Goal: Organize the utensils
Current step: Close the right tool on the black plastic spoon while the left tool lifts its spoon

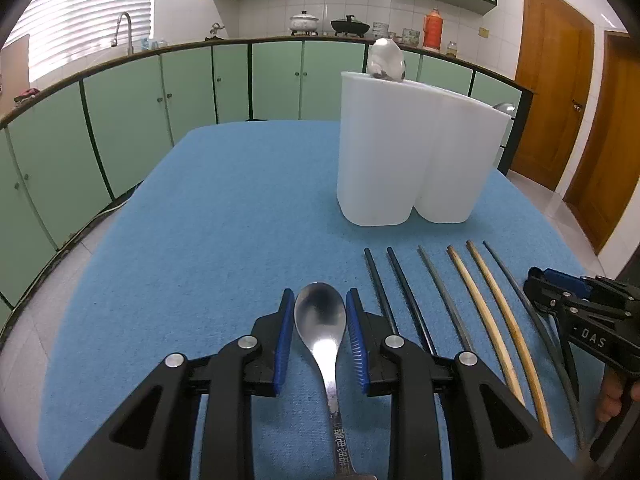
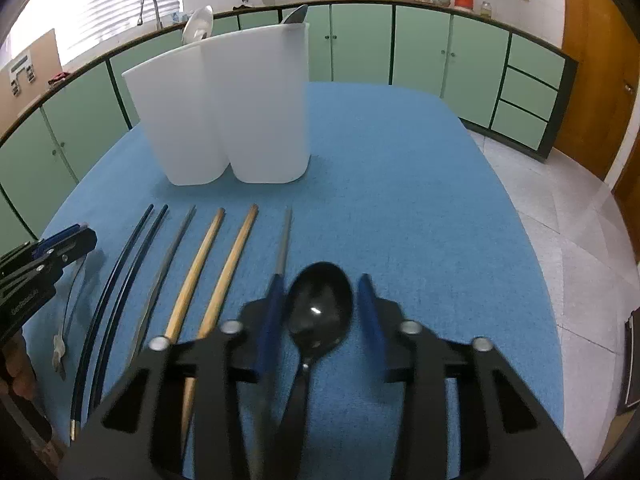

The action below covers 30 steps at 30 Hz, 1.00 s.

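Observation:
A steel spoon (image 1: 322, 320) lies on the blue table (image 1: 224, 208). My left gripper (image 1: 320, 312) is open with its pads on either side of the spoon's bowl, not touching it. A black spoon (image 2: 320, 308) lies on the table in the right wrist view. My right gripper (image 2: 322, 300) is open around its bowl. Several chopsticks (image 1: 472, 312) lie in a row between the two spoons; they also show in the right wrist view (image 2: 208, 276). A white two-part utensil holder (image 1: 404, 152) stands beyond them with spoon ends sticking out; it shows too in the right wrist view (image 2: 232, 104).
The right gripper shows at the right edge of the left wrist view (image 1: 576, 312); the left gripper shows at the left edge of the right wrist view (image 2: 44, 264). Green cabinets (image 1: 160, 104) ring the table. Tiled floor (image 2: 568, 208) lies to the right.

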Tool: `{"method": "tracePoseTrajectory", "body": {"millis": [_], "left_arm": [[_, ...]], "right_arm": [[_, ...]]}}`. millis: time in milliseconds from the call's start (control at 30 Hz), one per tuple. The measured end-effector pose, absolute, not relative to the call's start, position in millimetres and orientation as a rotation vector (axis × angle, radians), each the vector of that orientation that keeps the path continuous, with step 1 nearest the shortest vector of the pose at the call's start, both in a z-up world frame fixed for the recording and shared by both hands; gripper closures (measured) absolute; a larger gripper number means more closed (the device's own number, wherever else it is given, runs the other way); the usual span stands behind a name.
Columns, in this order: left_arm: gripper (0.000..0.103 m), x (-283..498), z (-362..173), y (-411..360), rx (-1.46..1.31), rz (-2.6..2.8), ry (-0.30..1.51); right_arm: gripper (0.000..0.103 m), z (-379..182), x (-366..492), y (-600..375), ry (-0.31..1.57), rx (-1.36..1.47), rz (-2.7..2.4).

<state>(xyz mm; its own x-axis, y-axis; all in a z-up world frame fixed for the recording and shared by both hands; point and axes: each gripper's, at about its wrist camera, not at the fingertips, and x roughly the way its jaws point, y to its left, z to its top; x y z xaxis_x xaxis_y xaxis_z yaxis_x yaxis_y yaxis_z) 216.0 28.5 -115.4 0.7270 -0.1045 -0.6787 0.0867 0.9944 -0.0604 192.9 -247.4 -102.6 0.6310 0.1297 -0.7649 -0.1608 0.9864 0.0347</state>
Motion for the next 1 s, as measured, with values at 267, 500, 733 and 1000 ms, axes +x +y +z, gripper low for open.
{"method": "tracePoseTrajectory", "body": {"millis": [267,500,733,1000], "left_arm": [[0.077,215,-112,26,-0.021,-0.105,0.738],[0.077,208,-99,25,-0.04,-0.115,0.684],[0.077,195,-80,24,-0.061,-0.139,0.584],[0.077,186,-57,29,-0.086,-0.141,0.483]], "right_arm": [[0.07,-95,187,-251,0.849,-0.028,0.172],[0.07,-73,173,-264,0.747,-0.003,0.199],[0.07,-47,160,-271,0.637,0.02,0.233],[0.07,-16,153,-272,0.499,0.05,0.254]]}}
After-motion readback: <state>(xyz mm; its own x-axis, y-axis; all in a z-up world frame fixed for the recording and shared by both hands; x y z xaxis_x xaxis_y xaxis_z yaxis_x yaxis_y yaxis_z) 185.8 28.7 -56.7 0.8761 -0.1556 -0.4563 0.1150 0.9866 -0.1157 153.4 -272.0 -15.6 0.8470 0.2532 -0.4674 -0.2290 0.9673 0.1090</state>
